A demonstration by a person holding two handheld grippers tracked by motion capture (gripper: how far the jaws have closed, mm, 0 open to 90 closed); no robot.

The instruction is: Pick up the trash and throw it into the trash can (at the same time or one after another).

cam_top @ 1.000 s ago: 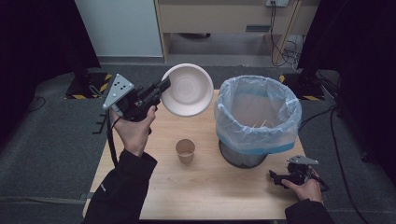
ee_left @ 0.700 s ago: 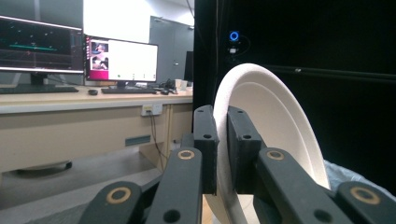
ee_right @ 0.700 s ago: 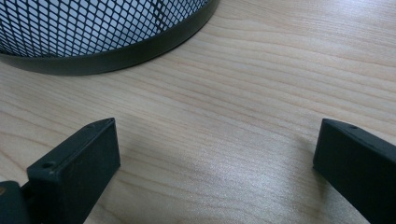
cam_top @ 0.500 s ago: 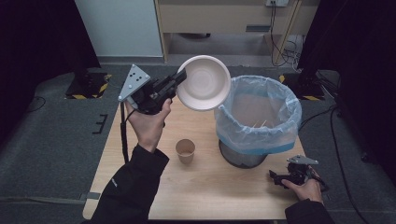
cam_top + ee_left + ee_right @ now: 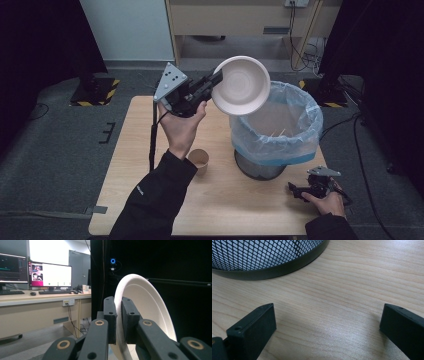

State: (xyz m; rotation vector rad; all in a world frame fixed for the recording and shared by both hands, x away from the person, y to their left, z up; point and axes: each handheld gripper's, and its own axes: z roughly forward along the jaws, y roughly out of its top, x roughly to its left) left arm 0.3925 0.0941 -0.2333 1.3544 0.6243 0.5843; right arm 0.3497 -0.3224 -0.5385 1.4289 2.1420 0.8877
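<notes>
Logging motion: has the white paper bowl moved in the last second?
Yes. The white paper bowl, clamped in the left gripper, moved right, now overlapping the blue-lined mesh bin's rim.

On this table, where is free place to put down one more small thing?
The table's whole left strip, left of the sleeve and cup, is bare. The front middle, between cup and right gripper, is also free. The right side is crowded: the bin stands there, and the left gripper holds a bowl above its near rim.

cup (image 5: 199, 160) left of bin (image 5: 276, 129)
</notes>
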